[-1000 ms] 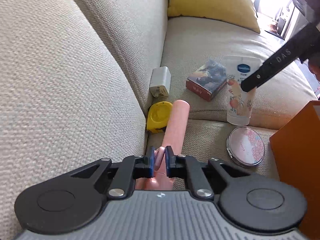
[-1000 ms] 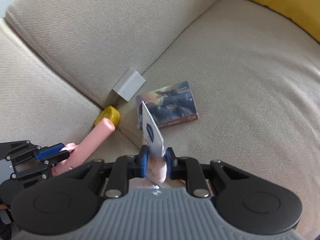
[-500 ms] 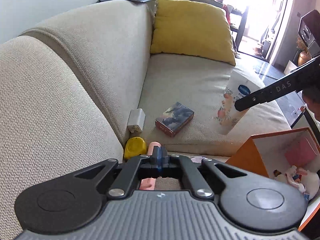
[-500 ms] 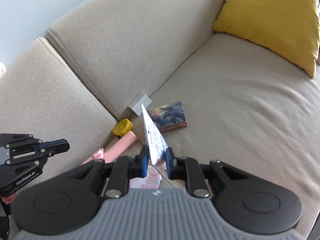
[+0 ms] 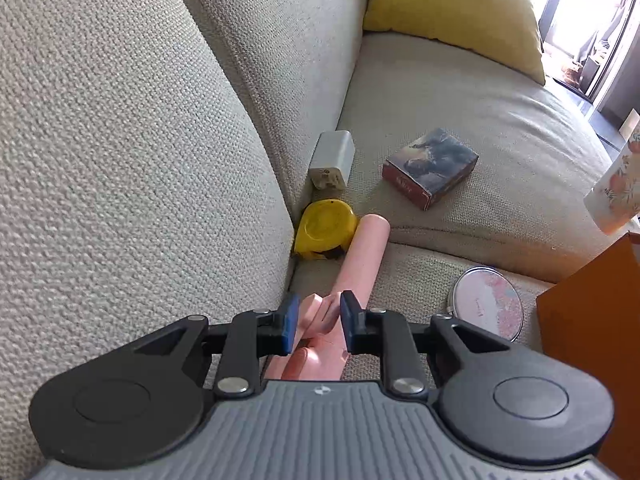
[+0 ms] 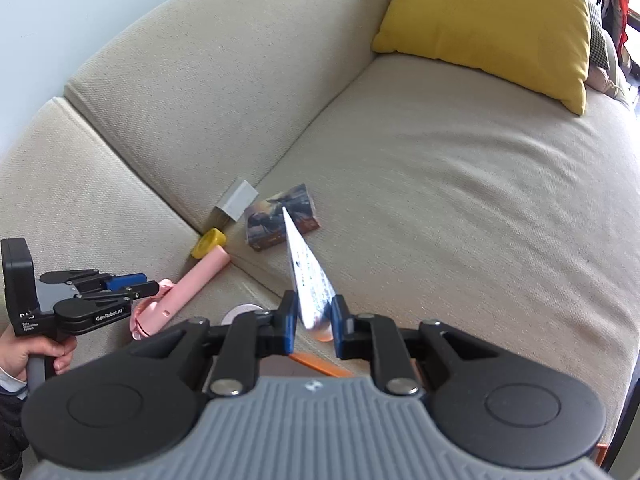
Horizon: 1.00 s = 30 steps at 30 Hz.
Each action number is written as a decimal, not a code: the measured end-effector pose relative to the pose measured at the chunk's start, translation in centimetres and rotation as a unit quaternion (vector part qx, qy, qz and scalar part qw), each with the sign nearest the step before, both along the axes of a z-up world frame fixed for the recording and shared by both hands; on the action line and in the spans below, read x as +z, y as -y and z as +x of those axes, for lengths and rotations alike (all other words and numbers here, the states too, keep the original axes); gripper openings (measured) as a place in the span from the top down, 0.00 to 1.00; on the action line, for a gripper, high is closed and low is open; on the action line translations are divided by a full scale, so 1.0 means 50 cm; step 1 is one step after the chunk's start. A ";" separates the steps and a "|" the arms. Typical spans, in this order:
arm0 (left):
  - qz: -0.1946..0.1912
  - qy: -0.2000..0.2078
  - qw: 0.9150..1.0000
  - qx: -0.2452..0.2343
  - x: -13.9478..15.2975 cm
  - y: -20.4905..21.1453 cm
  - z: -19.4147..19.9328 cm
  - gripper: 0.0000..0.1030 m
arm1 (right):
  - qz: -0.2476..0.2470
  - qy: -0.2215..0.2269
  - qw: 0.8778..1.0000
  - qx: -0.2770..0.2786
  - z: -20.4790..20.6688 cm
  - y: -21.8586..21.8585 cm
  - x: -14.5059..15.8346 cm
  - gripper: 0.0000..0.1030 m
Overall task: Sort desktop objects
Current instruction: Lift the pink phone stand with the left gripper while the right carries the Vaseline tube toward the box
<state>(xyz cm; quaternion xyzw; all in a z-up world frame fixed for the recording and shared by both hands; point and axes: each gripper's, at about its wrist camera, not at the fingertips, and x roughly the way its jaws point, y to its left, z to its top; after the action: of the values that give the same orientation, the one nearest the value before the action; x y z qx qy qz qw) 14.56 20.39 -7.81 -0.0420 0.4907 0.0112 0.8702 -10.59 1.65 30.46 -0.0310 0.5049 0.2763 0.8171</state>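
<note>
A pink stick-shaped gadget (image 5: 362, 256) lies on the beige sofa seat, its far end beside a yellow tape measure (image 5: 324, 228). My left gripper (image 5: 318, 320) is low over its near end. The jaws are opening and straddle the pink clip part, with a gap at each pad. From the right wrist view, that left gripper (image 6: 136, 284) hovers at the pink gadget (image 6: 196, 280). My right gripper (image 6: 314, 320) is shut on a white lotion tube (image 6: 308, 276) and holds it in the air above the seat. The tube (image 5: 618, 184) shows at the left view's right edge.
A white charger (image 5: 332, 160) sits in the cushion crease, with a picture card box (image 5: 432, 166) to its right. A round pink compact (image 5: 488, 306) lies beside an orange box (image 5: 592, 312). A yellow cushion (image 5: 452, 8) leans at the back. A person's hand (image 6: 24, 352) grips the left handle.
My left gripper slipped shut off the pink gadget, rose, then came back down with its jaws parted around the clip. My right gripper has climbed with the tube, away from the seat.
</note>
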 end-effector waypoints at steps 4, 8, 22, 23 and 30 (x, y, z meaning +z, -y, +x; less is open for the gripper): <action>0.000 -0.022 1.000 0.006 -0.023 -0.003 0.008 0.73 | 0.000 -0.010 1.000 0.005 0.011 -0.010 -0.016 0.82; -0.043 0.040 0.998 0.024 0.007 -0.024 -0.022 0.73 | 0.003 -0.015 1.000 0.014 0.017 -0.016 -0.013 0.82; 0.119 0.023 0.992 -0.028 -0.008 0.044 -0.010 0.74 | -0.001 -0.027 1.000 0.016 0.027 -0.028 -0.035 0.82; 0.100 0.025 0.994 -0.024 -0.005 0.038 -0.011 0.74 | -0.003 -0.028 1.000 0.015 0.028 -0.028 -0.038 0.82; -0.019 -0.004 1.000 -0.016 -0.005 0.030 -0.019 0.61 | -0.006 -0.035 0.999 0.011 0.029 -0.024 -0.051 0.81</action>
<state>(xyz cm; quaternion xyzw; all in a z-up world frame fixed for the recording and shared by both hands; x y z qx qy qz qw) 13.63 18.90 -8.07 -0.0502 0.4948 -0.0118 0.8675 -9.16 2.82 27.91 -0.0313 0.5347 0.2829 0.7957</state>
